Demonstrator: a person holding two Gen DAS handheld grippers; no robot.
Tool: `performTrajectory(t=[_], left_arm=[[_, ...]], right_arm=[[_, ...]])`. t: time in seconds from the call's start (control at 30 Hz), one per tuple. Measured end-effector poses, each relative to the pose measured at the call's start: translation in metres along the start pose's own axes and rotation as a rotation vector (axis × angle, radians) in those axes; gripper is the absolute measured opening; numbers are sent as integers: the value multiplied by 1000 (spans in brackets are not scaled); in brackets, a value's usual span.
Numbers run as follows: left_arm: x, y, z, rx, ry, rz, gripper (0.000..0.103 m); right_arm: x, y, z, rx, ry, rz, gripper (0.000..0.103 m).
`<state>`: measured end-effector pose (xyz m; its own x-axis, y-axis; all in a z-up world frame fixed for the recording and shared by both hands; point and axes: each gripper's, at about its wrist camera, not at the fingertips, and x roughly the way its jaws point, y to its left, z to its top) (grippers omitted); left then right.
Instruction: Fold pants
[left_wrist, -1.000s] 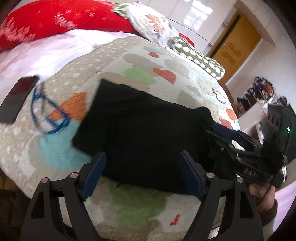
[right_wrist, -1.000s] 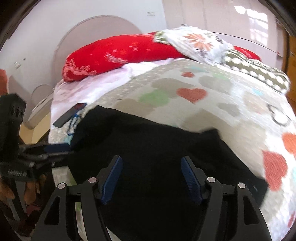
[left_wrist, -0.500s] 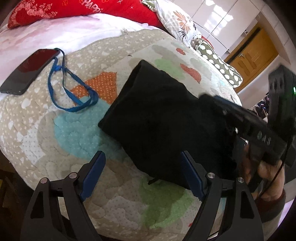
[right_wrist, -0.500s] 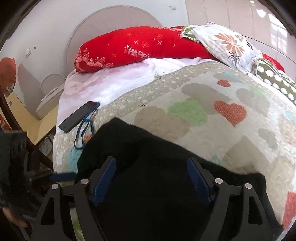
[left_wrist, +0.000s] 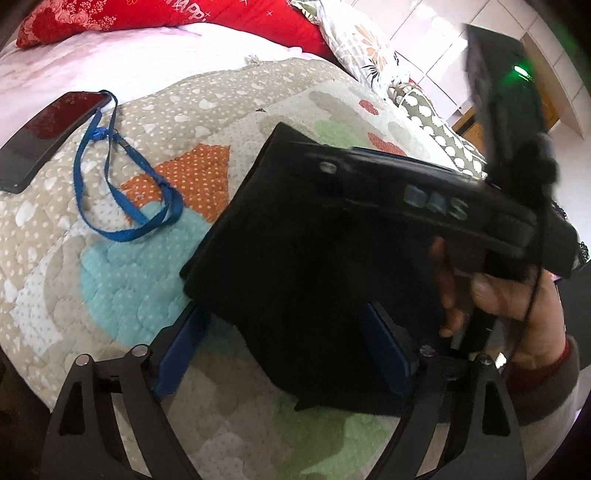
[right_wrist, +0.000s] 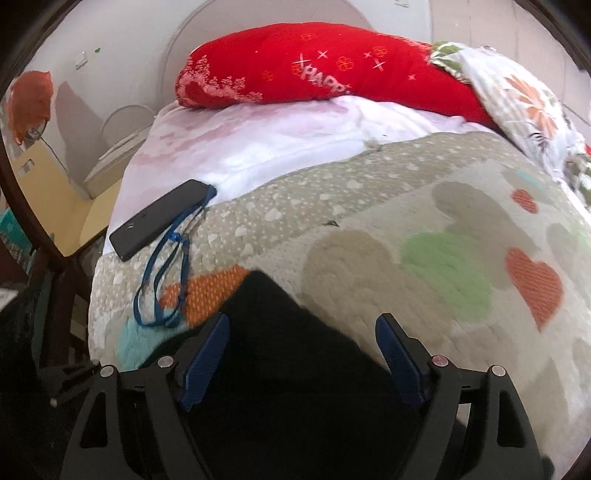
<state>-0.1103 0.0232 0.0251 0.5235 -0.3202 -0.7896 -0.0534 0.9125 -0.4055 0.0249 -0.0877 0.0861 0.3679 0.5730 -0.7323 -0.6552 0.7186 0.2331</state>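
The black pants (left_wrist: 295, 266) lie folded into a compact block on the patterned quilt (left_wrist: 147, 266); they also show in the right wrist view (right_wrist: 280, 354). My left gripper (left_wrist: 284, 343) is open, its blue pads either side of the pants' near edge. My right gripper (right_wrist: 303, 354) is open above the pants. In the left wrist view its black body (left_wrist: 424, 199) crosses over the pants' far side, held by a hand (left_wrist: 491, 295). Neither gripper holds cloth.
A black phone (left_wrist: 48, 133) with a blue lanyard (left_wrist: 122, 192) lies left of the pants, also in the right wrist view (right_wrist: 159, 218). A red pillow (right_wrist: 314, 70) and floral pillows (right_wrist: 524, 96) sit at the bed's head. The bed edge drops off at left.
The right gripper has swung leftward over the pants and now sits close in front of the left camera. Both views have shifted left, bringing the phone and lanyard more into sight.
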Motion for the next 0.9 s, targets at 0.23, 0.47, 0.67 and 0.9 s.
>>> performTrajectory(t=[0.23, 0.47, 0.67, 0.9], left_arm=[[-4, 0, 4, 6, -59, -14, 68], [-47, -27, 4, 95, -162, -66, 28], [-84, -110, -9, 324, -265, -159, 28], [-62, -204, -52, 583, -213, -298, 28]], right_arm=[[24, -4, -1, 73, 31, 107, 34], [-59, -19, -1, 138, -151, 180, 22], [-158, -54, -30, 202, -334, 160, 20], [-229, -120, -129, 400, -416, 36, 20]])
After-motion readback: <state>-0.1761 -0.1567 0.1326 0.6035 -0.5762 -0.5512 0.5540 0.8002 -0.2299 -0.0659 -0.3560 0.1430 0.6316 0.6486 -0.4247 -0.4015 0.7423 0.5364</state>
